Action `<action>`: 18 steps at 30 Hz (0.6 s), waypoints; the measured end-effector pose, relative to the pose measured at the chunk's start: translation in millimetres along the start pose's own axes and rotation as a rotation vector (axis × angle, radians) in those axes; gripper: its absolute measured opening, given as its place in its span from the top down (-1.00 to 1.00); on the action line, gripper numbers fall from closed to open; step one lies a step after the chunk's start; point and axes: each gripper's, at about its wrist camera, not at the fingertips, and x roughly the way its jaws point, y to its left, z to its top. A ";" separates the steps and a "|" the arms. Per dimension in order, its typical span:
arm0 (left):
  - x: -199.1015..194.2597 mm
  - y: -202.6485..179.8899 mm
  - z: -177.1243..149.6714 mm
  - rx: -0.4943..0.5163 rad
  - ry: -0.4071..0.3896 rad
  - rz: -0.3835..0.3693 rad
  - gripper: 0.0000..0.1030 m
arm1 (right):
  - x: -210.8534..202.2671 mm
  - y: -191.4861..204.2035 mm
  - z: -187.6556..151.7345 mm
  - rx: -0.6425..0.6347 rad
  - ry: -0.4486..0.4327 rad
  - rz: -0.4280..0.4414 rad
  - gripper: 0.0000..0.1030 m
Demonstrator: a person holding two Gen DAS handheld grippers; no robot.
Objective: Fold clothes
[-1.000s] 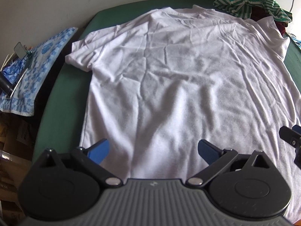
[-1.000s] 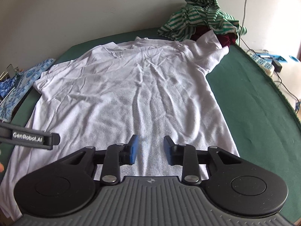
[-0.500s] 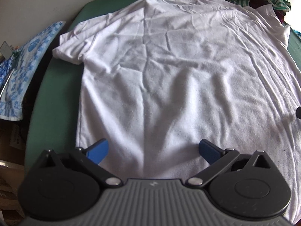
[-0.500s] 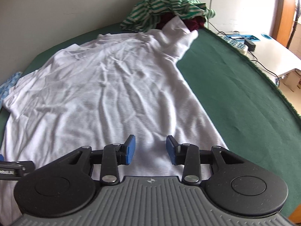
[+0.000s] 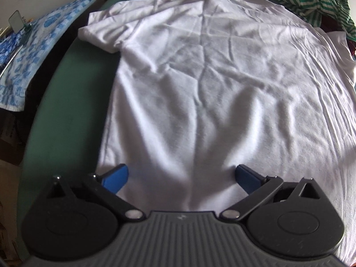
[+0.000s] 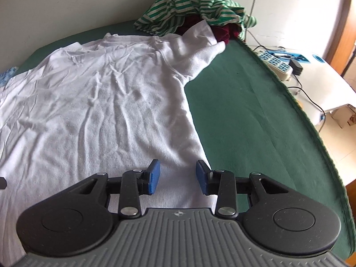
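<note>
A white T-shirt [image 5: 211,77] lies spread flat and wrinkled on the green table [image 5: 73,111], collar at the far end. My left gripper [image 5: 180,171] hovers open, jaws wide apart, over the near hem close to the shirt's left side seam. Nothing is between its fingers. In the right wrist view the same T-shirt [image 6: 100,111] fills the left half. My right gripper [image 6: 178,169] is open with a narrower gap, above the near hem beside the shirt's right edge. The shirt's right sleeve [image 6: 200,51] rests up against a clothes pile.
A green-striped garment [image 6: 195,6] and a dark red one [image 6: 222,33] are heaped at the far right corner. A blue patterned cloth [image 5: 37,44] lies off the table's left edge. Bare green table [image 6: 255,122] stretches right of the shirt; beyond its rim sits a power strip [image 6: 276,63].
Both grippers drifted apart along the near hem, the left toward the shirt's left seam, the right toward its right edge. The right jaws stand slightly wider. The left gripper has nearly left the right view.
</note>
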 end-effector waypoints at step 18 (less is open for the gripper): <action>-20.1 -63.3 39.4 0.122 -0.104 0.147 -0.98 | 119.7 -103.4 145.1 0.416 -0.083 0.070 0.17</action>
